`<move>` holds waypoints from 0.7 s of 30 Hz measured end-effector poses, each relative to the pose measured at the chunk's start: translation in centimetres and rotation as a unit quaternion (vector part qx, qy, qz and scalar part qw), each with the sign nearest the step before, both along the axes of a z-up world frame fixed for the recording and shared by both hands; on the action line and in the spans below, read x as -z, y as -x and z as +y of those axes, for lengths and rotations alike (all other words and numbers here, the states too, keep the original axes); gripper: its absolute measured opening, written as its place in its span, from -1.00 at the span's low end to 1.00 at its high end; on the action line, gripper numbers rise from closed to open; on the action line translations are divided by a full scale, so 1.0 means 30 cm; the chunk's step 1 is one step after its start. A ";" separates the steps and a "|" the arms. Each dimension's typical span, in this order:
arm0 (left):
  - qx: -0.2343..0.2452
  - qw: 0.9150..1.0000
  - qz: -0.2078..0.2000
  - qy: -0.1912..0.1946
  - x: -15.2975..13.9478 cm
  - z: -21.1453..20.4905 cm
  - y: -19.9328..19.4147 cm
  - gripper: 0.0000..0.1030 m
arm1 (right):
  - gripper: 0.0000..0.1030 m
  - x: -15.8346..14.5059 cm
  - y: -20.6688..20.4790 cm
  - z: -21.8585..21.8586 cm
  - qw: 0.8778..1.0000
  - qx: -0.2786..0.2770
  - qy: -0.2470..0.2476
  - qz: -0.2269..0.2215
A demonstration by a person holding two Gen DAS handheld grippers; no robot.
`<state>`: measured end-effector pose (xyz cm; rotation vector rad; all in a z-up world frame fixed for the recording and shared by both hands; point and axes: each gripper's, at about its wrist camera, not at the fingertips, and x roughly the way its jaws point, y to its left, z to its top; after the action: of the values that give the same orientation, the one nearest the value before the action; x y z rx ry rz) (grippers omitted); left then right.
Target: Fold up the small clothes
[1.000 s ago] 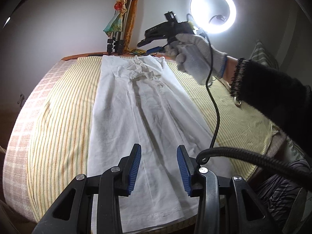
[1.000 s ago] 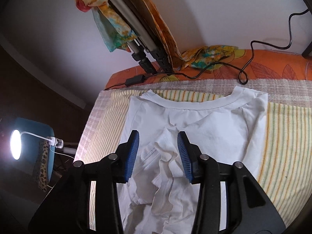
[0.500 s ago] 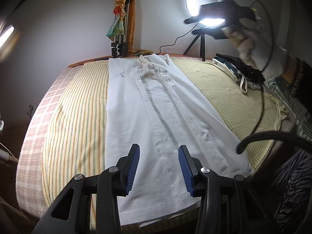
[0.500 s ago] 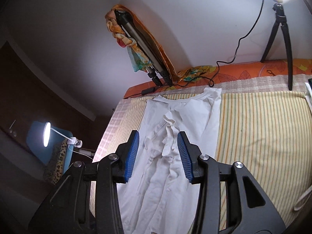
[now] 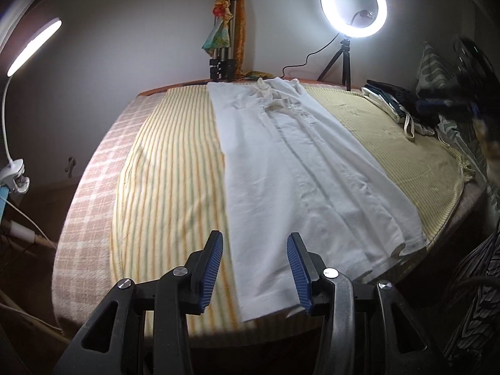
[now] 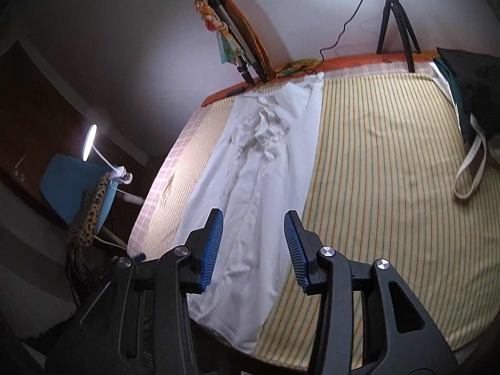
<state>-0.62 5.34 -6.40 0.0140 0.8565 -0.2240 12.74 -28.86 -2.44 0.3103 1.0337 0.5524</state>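
A long white garment (image 5: 290, 168) lies stretched down the striped yellow cover (image 5: 168, 168), folded lengthwise, with its bunched collar end (image 5: 275, 100) at the far side. My left gripper (image 5: 254, 268) hovers over the garment's near hem; its jaws are opening and nothing is between them. In the right wrist view the same garment (image 6: 259, 172) runs from the far edge to the near edge. My right gripper (image 6: 253, 250) hangs above its near part, open, with only air between the blue pads (image 6: 212, 247).
A ring light on a tripod (image 5: 353, 6) and a folded tripod with coloured cloth (image 5: 223, 50) stand at the far edge. A pile of dark clothes (image 5: 403, 100) lies at the right. A lamp (image 6: 90, 137) and blue chair (image 6: 72, 184) stand off the left side.
The right gripper has pulled back from the collar end toward the near side, and the gloved hand has left the left wrist view. The left gripper shifted left and its jaws widened.
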 end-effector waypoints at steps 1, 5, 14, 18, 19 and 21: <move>0.001 1.000 0.010 0.008 0.003 0.015 0.002 -0.08 | -0.16 0.025 0.026 0.003 1.000 -0.004 0.005 0.009; -0.014 0.995 0.064 0.070 0.030 0.079 -0.006 -0.09 | -0.16 0.154 0.134 0.033 0.998 -0.023 0.026 0.046; 0.046 0.987 0.066 0.136 -0.003 -0.128 0.026 -0.13 | -0.16 0.315 0.217 0.048 0.995 -0.031 0.015 0.090; 0.079 0.983 0.077 0.150 0.014 -0.276 0.009 -0.13 | -0.16 0.342 0.241 0.054 0.995 -0.038 0.012 0.096; 0.082 0.982 0.081 0.152 0.021 -0.299 0.002 -0.13 | -0.16 0.345 0.245 0.055 0.994 -0.037 0.008 0.100; 0.085 0.981 0.088 0.150 0.039 -0.340 -0.015 -0.15 | -0.16 0.360 0.255 0.047 0.993 -0.037 -0.001 0.108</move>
<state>-0.17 -4.86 -7.56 -0.2172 0.9921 -0.5194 5.08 -27.45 -13.23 0.3396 1.2585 0.5963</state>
